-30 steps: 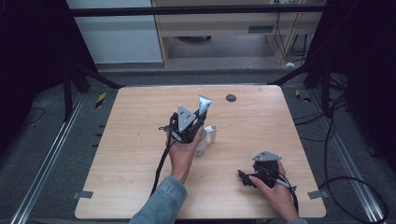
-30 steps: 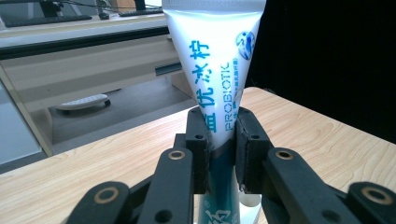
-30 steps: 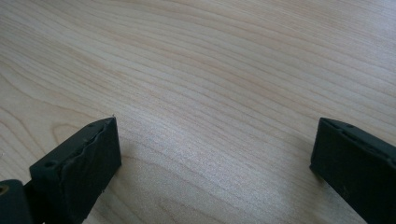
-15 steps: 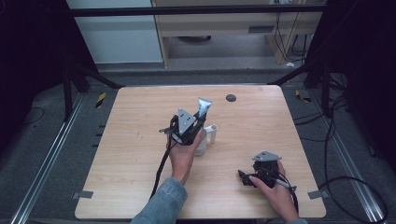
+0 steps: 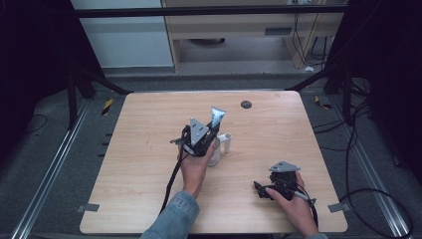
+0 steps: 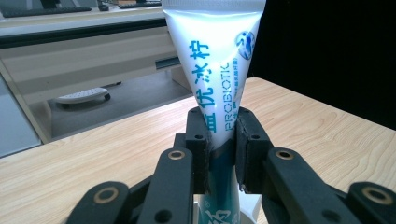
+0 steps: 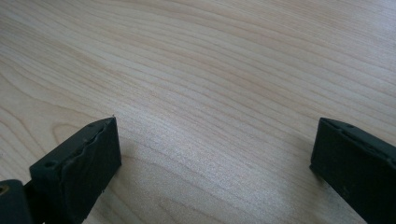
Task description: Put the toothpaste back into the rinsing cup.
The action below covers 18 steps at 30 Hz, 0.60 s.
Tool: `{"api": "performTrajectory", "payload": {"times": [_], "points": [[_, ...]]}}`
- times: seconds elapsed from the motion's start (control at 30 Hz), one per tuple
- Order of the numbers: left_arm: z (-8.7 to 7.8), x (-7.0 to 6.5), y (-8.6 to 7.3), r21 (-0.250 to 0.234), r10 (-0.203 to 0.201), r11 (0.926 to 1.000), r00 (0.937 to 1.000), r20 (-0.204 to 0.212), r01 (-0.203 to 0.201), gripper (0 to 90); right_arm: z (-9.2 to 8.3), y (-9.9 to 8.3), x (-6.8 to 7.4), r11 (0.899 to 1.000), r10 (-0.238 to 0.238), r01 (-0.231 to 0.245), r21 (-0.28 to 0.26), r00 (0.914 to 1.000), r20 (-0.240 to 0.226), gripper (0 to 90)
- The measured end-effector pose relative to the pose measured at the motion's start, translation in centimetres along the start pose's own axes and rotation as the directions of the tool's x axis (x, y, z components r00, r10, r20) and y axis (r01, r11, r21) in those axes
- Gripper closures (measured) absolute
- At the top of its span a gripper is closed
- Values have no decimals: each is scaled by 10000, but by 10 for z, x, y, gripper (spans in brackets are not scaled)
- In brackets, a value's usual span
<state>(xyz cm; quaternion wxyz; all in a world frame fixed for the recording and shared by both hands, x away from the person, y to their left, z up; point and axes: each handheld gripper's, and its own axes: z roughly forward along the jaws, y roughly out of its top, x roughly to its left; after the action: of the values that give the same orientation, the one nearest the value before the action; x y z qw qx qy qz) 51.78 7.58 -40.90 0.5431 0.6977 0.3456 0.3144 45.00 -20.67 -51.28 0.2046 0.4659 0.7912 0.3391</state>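
Near the middle of the table (image 5: 149, 124), our left gripper (image 6: 220, 140) squeezes the toothpaste tube (image 6: 212, 60) upright over a white cup (image 5: 222, 145). Our right gripper (image 7: 212, 154) rests wide open on bare wood.

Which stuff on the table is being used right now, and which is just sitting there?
In use:
- toothpaste tube, clamped in the left gripper
- white cup right under the tube

Just there:
- right gripper, jaws open over bare table
- small dark round thing near the table's far edge
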Motion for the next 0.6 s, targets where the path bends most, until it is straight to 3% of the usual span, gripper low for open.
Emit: {"api": "performTrajectory", "payload": {"times": [0.6], "points": [[2,1,-9,140,-104,9998,9999,32,104,772,0,0,0,10000,-19,19,15,10000,9,17]]}}
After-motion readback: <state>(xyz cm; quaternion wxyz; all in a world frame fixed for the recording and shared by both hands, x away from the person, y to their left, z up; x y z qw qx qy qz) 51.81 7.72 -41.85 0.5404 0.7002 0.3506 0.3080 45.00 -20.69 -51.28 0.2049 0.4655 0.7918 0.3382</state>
